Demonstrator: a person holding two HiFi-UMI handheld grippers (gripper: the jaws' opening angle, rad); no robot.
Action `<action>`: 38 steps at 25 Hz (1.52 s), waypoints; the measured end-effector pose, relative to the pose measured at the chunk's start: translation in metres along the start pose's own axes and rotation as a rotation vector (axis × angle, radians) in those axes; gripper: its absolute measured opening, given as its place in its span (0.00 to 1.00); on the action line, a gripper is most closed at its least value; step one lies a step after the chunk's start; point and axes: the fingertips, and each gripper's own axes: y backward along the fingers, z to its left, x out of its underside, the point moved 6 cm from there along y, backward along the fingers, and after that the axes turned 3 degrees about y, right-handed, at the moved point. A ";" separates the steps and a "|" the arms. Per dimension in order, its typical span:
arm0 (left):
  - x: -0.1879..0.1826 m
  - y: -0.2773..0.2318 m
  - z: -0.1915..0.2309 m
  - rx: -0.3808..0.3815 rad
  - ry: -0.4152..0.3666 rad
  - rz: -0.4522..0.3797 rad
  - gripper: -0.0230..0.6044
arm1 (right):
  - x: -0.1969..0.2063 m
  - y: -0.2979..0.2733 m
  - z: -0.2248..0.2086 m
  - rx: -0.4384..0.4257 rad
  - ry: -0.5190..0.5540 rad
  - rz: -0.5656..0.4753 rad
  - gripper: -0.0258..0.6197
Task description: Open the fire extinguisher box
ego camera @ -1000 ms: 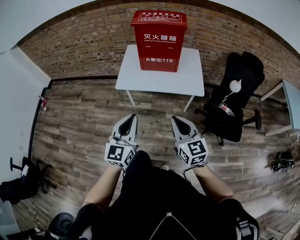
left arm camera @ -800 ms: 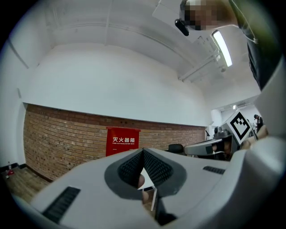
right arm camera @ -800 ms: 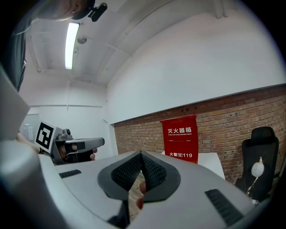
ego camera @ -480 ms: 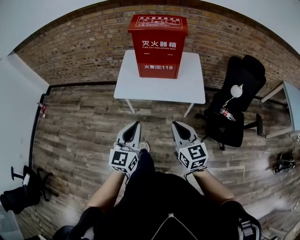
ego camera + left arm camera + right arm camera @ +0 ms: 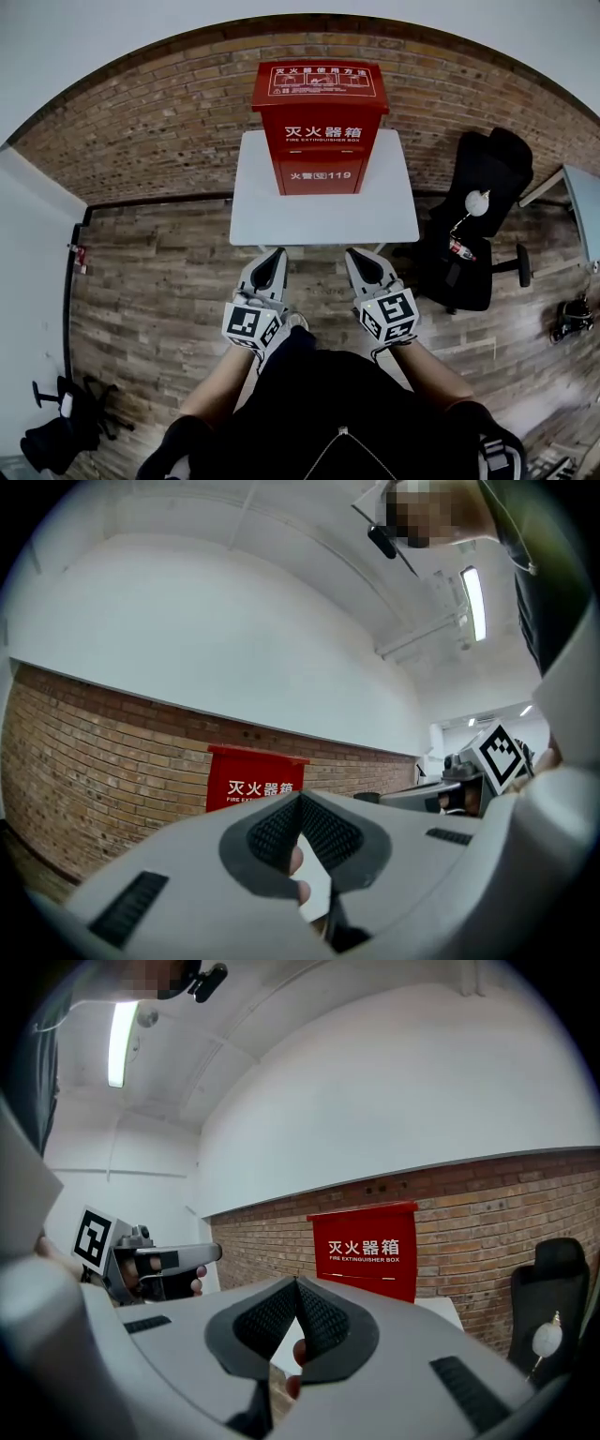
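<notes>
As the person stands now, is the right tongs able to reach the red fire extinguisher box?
Probably not yet. The right tongs, shut and empty, are just short of the near edge of the white table, and the fire extinguisher box stands toward its far side. Nothing blocks the way.

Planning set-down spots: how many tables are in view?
2: the white table under the red fire extinguisher box, and a second table at the right edge. Others may be hidden.

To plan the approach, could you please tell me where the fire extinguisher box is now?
The fire extinguisher box stands top centre in the head view, at the back of the white table, in front of the brick wall.
</notes>
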 end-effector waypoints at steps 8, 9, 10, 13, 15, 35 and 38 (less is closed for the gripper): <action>-0.023 -0.056 0.087 0.075 -0.004 0.010 0.11 | -0.023 -0.098 -0.013 0.070 -0.028 0.013 0.07; -0.024 -0.061 0.096 0.083 -0.002 0.011 0.11 | -0.024 -0.107 -0.013 0.077 -0.032 0.013 0.07; -0.025 -0.065 0.104 0.088 0.000 0.013 0.11 | -0.025 -0.116 -0.013 0.081 -0.036 0.013 0.07; -0.021 -0.076 0.125 0.092 0.019 0.024 0.11 | -0.024 -0.137 -0.010 0.076 -0.038 0.027 0.07; -0.015 -0.085 0.133 0.093 0.041 0.041 0.11 | -0.018 -0.144 -0.008 0.070 -0.051 0.050 0.07; -0.028 -0.205 0.128 -0.009 0.019 0.027 0.11 | -0.046 -0.199 -0.140 -0.085 -0.041 0.037 0.07; -0.030 -0.222 0.121 -0.011 0.017 0.015 0.11 | -0.047 -0.209 -0.162 -0.121 -0.049 0.042 0.07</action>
